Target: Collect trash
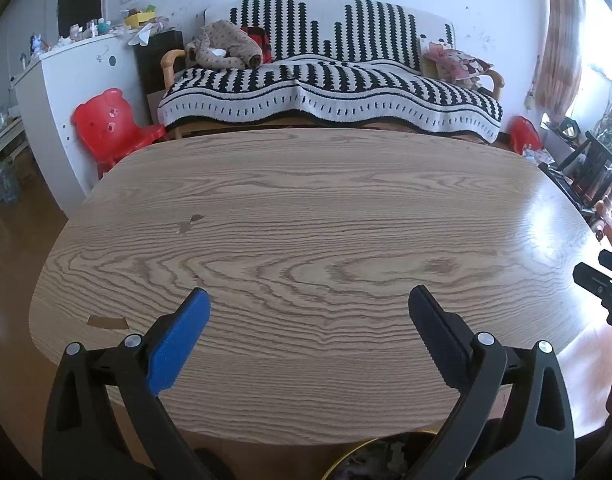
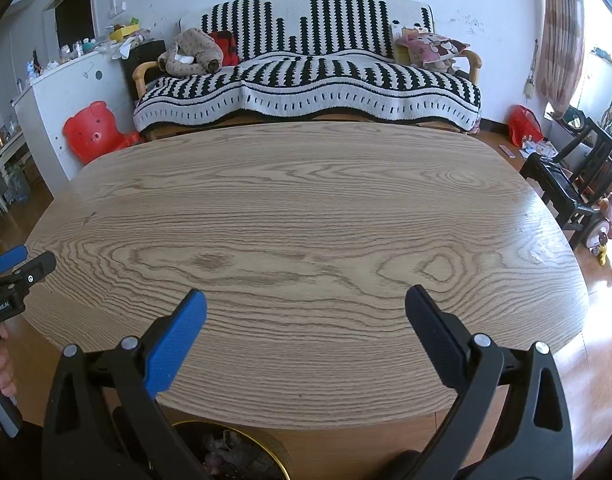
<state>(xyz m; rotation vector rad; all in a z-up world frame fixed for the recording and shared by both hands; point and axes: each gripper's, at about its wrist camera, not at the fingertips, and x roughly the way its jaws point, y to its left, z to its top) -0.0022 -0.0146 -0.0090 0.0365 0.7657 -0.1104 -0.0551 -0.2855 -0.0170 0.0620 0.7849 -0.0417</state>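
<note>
1. Table (image 1: pixel 306 240) fills the left wrist view. It is wood and oval, and its long way runs from side to side.
2. The left gripper (image 1: pixel 309 312) hangs over the near edge of the table. Its two fingers are spread wide apart and hold nothing.
3. One bin (image 1: pixel 380 456) shows at the bottom, below the table edge. It is round with a yellow rim and there is crumpled trash inside. How many pieces cannot be told.
4. The other gripper peeks in at the far right edge.
5. In the right wrist view, the right gripper (image 2: pixel 306 312) also hangs over the near table edge. Its two fingers are wide apart and hold nothing.
6. The same one bin sits low and to the left here, under the table edge, with crumpled trash in it.
7. The left gripper shows at the left edge, with a hand (image 2: pixel 1 364) on its handle.
8. Behind the table stand one striped sofa (image 2: pixel 306 80) and one red bear chair (image 2: pixel 93 130).
</note>
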